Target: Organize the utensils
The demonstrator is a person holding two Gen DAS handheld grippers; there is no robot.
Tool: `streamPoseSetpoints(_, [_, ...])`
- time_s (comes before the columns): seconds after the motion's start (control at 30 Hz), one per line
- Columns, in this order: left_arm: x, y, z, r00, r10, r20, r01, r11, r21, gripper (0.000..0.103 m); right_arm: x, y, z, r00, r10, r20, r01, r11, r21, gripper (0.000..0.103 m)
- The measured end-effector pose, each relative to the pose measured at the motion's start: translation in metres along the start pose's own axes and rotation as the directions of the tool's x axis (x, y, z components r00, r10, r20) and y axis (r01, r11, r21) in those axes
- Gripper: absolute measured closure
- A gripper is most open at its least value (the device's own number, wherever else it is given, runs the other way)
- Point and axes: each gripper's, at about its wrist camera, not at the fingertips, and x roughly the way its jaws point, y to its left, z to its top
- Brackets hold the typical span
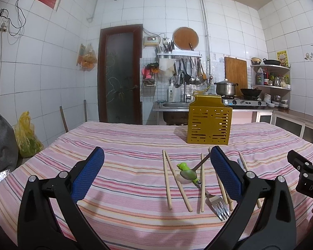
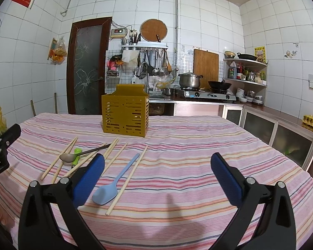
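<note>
**A:** So how far along is this judged to be? Nothing seems to have been sorted yet.

**B:** Pretty much zero progress, going by what's shown. The yellow slotted caddy point(image 2: 125, 114) is parked at about 12 o'clock on the striped counter point(image 2: 198, 156), and nothing can be seen sticking out of the top. Whether anything short is sitting inside can't be told through the slots.

**A:** And the utensils?

**B:** All still laid out flat on the cloth, nearer than the caddy. In the right wrist view the blue spoon point(image 2: 112, 184) is found around 10 o'clock of the right gripper point(image 2: 157, 177), with a chopstick point(image 2: 127, 179) just beside it. Further out toward 9–10 o'clock the metal spoon point(image 2: 67, 157) is seen resting across the green-handled fork point(image 1: 200, 185), with more chopsticks point(image 1: 173, 179) scattered around them. At least six sticks can be counted, roughly.

**A:** Anything being held?

**B:** Nope. The left gripper point(image 1: 157, 177) is spread wide with nothing between the pads, hovering above the cloth with the fork pile at about 1 o'clock. Same for the right one: released, empty, well apart from the caddy.

**A:** So what's left?

**B:** Basically everything, it'd be guessed: each stick, both spoons and the fork still need to be picked up and dropped upright into the caddy.
</note>
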Motion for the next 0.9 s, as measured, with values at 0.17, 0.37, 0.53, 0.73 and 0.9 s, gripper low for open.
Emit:
streamPoseSetpoints(0.17, [-0.0001,-0.0001,0.0004,1.0,0.0,-0.001,0.0,1.0,0.0,0.005,-0.0001,-0.0006,0.0,1.0,-0.002,0.0,0.002,1.0,-0.001,0.004])
streamPoseSetpoints(0.37, [-0.0002,-0.0005,0.0008,1.0,0.0,-0.001,0.0,1.0,0.0,0.005,0.0018,-0.0014,-0.0011,1.0,-0.006,0.0,0.006,1.0,0.005,0.004])
streamPoseSetpoints(0.53, [-0.0004,-0.0006,0.0009,1.0,0.0,0.0,0.0,1.0,0.0,0.005,0.0022,-0.0013,-0.0012,1.0,-0.006,-0.001,0.006,1.0,0.004,0.004])
streamPoseSetpoints(0.73, [-0.0004,-0.0005,0.0013,1.0,0.0,-0.001,0.0,1.0,-0.001,0.005,0.0024,-0.0022,-0.0012,1.0,-0.01,0.003,0.01,1.0,0.007,0.004])
streamPoseSetpoints(0.9, [-0.0008,-0.0006,0.001,1.0,0.0,0.001,0.0,1.0,-0.001,0.005,0.0023,-0.0028,-0.0013,1.0,-0.01,0.004,0.01,1.0,0.005,0.004])
